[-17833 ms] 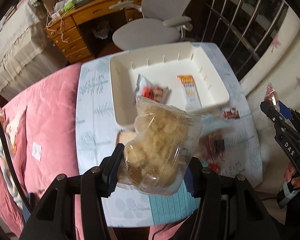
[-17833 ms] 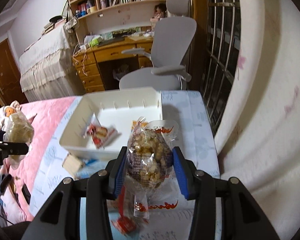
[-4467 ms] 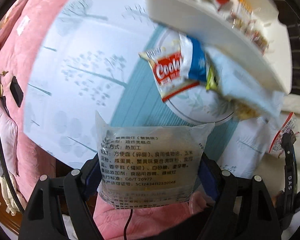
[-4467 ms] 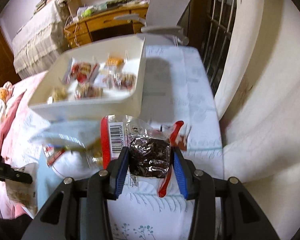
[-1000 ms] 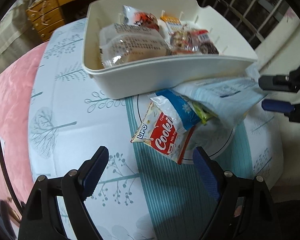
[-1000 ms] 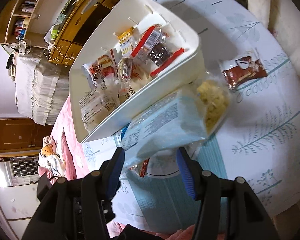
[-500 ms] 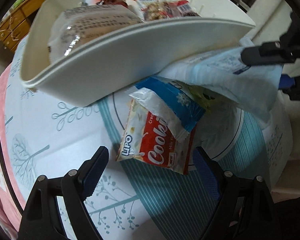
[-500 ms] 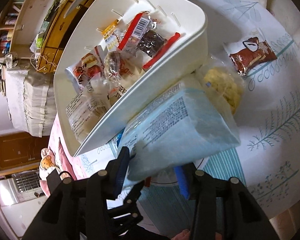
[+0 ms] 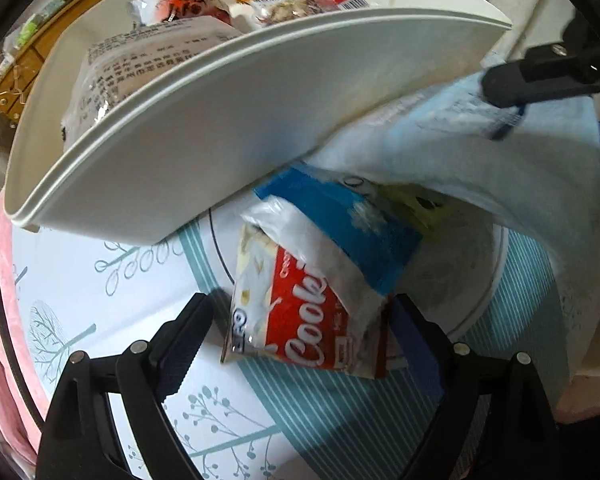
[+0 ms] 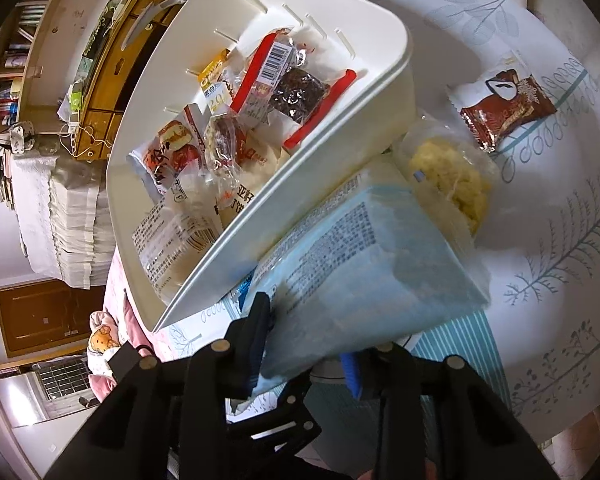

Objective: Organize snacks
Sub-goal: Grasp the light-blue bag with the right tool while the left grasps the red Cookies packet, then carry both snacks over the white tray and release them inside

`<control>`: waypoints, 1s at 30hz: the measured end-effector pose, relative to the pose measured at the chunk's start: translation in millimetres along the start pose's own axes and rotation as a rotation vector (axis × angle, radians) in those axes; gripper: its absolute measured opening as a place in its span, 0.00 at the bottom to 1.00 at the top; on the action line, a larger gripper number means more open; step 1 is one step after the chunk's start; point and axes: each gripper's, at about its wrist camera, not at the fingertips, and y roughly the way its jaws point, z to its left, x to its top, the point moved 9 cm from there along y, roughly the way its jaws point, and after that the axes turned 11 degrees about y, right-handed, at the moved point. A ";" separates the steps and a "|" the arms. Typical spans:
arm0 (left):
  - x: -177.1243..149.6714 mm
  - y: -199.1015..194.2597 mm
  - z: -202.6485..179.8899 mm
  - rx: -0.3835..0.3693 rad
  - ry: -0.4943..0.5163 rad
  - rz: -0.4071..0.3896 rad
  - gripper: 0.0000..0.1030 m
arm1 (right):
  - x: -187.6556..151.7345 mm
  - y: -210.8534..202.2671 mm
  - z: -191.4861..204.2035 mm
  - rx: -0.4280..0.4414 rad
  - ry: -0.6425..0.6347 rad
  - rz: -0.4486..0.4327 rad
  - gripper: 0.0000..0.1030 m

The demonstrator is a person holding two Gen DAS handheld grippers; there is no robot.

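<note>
White plastic forms the snack bin [image 10: 380, 92], which sits on the counter [image 10: 560, 240] under a tree-print cloth and holds several packets: a red-edged dark brownie packet [image 10: 296, 92], a clear bag printed with black text [image 10: 168, 240] and a few smaller wrappers. The left tongs [image 9: 300, 344] are spread wide, their jaws on either side of a red-and-white cookie packet [image 9: 300, 320] without pressing it; whether they touch it is unclear. That packet lies flat on the cloth, just in front of the bin's near wall [image 9: 228, 128], partly under a blue-and-white wrapper [image 9: 340, 216]. The right tongs [image 10: 304, 344] grip a pale blue snack bag [image 10: 364, 264] at its near edge; the bag leans against the bin's side wall. A clear bag of yellow crumbly snack [image 10: 452, 180] lies just beside the bin, touching the blue bag. A brown coffee-style sachet [image 10: 504, 108] rests farther off on the cloth, apart from the rest.
</note>
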 end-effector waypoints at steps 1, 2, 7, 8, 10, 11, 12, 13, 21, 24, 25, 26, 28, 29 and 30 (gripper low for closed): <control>3.5 -0.2 -2.8 0.004 -0.001 -0.012 0.85 | 0.1 -1.4 -0.3 0.000 0.001 -0.003 0.30; 5.4 -0.6 -3.8 0.005 0.000 -0.020 0.84 | 0.2 -2.7 -0.9 -0.001 0.001 -0.005 0.29; 6.6 -5.3 -6.7 0.013 -0.014 -0.056 0.68 | 1.8 -13.5 -5.7 0.008 0.006 -0.025 0.28; 6.7 -6.2 -7.8 0.015 -0.014 -0.061 0.67 | 2.0 -15.1 -6.0 0.006 0.004 -0.030 0.27; 5.4 -8.6 -9.4 0.018 -0.020 -0.070 0.60 | 2.0 -19.4 -6.7 0.006 -0.001 -0.041 0.27; 4.6 -9.5 -10.8 0.021 -0.028 -0.070 0.59 | 2.0 -21.2 -7.0 0.007 -0.004 -0.044 0.27; 1.8 -10.1 -12.2 0.021 -0.032 -0.069 0.58 | 1.7 -23.4 -7.1 0.008 -0.008 -0.048 0.26; 0.2 -10.4 -13.9 0.021 -0.036 -0.067 0.56 | 1.6 -25.4 -7.3 0.010 -0.012 -0.050 0.26; -30.4 -13.1 6.5 -0.005 -0.159 -0.031 0.50 | -1.1 -44.5 -12.1 0.018 -0.040 -0.070 0.23; -39.6 -15.4 2.9 -0.015 -0.196 -0.015 0.49 | -1.6 -49.3 -13.1 0.024 -0.052 -0.070 0.21; -42.9 -16.0 2.1 -0.016 -0.209 -0.007 0.49 | -2.3 -50.8 -13.4 0.027 -0.058 -0.069 0.21; -46.8 -16.6 1.2 -0.016 -0.224 0.002 0.49 | -2.9 -52.2 -13.7 0.030 -0.064 -0.067 0.21; -53.2 -16.7 0.8 -0.018 -0.250 0.016 0.49 | -4.7 -55.0 -14.6 0.036 -0.078 -0.063 0.20; -54.8 -17.1 1.9 -0.021 -0.265 0.022 0.49 | -5.5 -56.6 -15.0 0.040 -0.084 -0.060 0.20; -58.3 -19.7 2.7 -0.025 -0.285 0.026 0.49 | -6.4 -58.4 -15.2 0.044 -0.093 -0.057 0.20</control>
